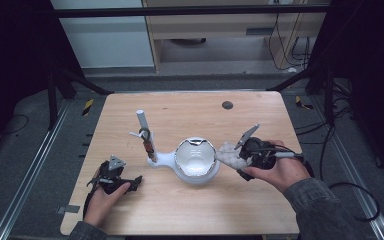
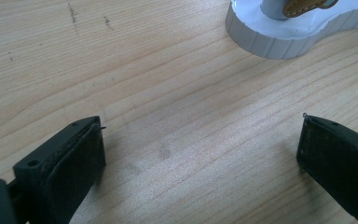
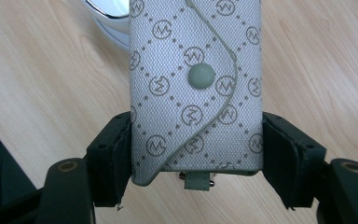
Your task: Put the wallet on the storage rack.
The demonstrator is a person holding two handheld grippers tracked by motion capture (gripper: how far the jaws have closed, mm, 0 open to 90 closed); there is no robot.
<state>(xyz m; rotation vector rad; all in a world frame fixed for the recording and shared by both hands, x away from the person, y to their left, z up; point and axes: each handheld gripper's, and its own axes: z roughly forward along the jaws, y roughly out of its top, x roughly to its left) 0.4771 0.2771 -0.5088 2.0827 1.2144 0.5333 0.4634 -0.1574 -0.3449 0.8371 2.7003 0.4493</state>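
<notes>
A small grey patterned pouch [image 3: 196,88] with a snap button and curved flap is clamped between the jaws of my right gripper [image 3: 196,156]. In the high view the pouch [image 1: 230,155] sits just right of a white stand's shiny bowl [image 1: 195,157], with my right gripper [image 1: 247,159] behind it. The stand has a white base [image 1: 162,160] and an upright post [image 1: 145,131] with a watch or strap hanging on it. My left gripper [image 1: 136,181] rests open on the table at front left, below the stand base [image 2: 284,35]; nothing lies between its jaws [image 2: 200,149].
The wooden table [image 1: 190,210] has bare room in front of the stand and at the back. A small dark round mark [image 1: 227,105] sits near the far edge. Black frame legs and cables lie on the floor at both sides.
</notes>
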